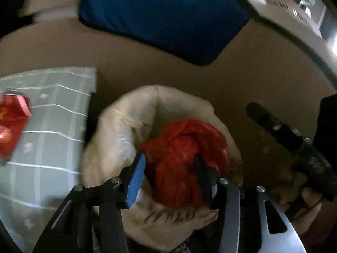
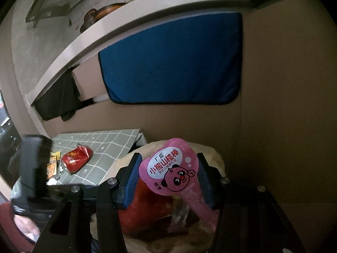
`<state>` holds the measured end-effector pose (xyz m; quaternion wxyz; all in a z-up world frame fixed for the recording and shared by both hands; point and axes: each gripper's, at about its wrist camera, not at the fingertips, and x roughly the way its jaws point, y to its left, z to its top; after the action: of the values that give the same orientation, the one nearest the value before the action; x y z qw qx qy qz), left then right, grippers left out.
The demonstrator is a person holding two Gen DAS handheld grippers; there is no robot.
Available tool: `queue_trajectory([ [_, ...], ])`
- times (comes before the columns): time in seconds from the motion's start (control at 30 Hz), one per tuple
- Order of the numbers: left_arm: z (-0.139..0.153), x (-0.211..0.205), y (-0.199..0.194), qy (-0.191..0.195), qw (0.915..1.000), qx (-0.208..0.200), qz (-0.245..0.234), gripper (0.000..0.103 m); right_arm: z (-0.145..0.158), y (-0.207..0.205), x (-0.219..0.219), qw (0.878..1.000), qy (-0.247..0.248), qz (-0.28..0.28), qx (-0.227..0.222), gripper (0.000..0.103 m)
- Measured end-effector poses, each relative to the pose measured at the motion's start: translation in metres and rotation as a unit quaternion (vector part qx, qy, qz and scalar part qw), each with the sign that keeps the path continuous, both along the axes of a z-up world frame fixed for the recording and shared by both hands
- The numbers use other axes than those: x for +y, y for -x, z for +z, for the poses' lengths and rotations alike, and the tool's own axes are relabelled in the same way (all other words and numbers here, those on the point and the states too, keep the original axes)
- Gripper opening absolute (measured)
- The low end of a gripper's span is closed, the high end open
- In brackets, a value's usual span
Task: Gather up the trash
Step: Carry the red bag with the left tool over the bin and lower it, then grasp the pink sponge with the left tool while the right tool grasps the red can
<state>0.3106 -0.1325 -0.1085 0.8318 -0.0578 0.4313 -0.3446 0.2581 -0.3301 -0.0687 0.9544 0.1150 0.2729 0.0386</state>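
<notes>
While the left tool (image 1: 168,164) stands parted over the red plastic bag (image 1: 185,154) inside the open beige bag (image 1: 118,126), its pads gripping nothing, the right tool (image 2: 168,177) clamps a pink snack wrapper (image 2: 168,168) above that bag. Only the right view shows the crushed red can (image 2: 76,160) whole on the grey checked tabletop (image 2: 105,143).

Left wrist view's smeared with blur: the red wrapper (image 1: 11,124) runs off the left edge, its print unreadable. The red bag (image 1: 187,160) hides one left fingertip. Right view's yellow packets (image 2: 52,164) sit half behind the left gripper's body (image 2: 31,168).
</notes>
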Motion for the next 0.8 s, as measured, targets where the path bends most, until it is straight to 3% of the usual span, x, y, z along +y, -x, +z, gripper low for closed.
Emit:
queue_trajectory([
  [0.07,0.01,0.017,0.007,0.002,0.9996,-0.015,0.023,0.05,-0.003,-0.004,0.004,1.0,-0.01,0.008,-0.003,0.055],
  [0.1,0.016,0.026,0.011,0.003,0.999,-0.022,0.038,0.05,-0.004,-0.006,0.007,1.0,-0.012,0.01,-0.002,0.067],
  [0.17,0.025,0.042,0.017,0.005,0.9974,-0.035,0.063,0.05,-0.006,-0.01,0.01,1.0,-0.017,0.01,-0.001,0.077],
  [0.3,0.042,0.075,0.036,0.0,0.9903,-0.083,0.112,0.05,-0.003,-0.01,0.017,1.0,-0.013,0.0,-0.011,0.088],
  [0.47,0.058,0.115,0.059,-0.013,0.9801,-0.134,0.146,0.05,0.002,-0.002,0.027,1.0,-0.017,0.023,-0.007,0.09],
  [0.63,0.067,0.161,0.081,-0.007,0.9742,-0.139,0.178,0.05,0.012,0.009,0.054,0.999,0.051,0.018,-0.003,0.088],
  [0.8,0.075,0.213,0.101,-0.004,0.9617,-0.146,0.232,0.05,0.024,0.023,0.072,0.998,0.063,0.023,-0.022,0.085],
])
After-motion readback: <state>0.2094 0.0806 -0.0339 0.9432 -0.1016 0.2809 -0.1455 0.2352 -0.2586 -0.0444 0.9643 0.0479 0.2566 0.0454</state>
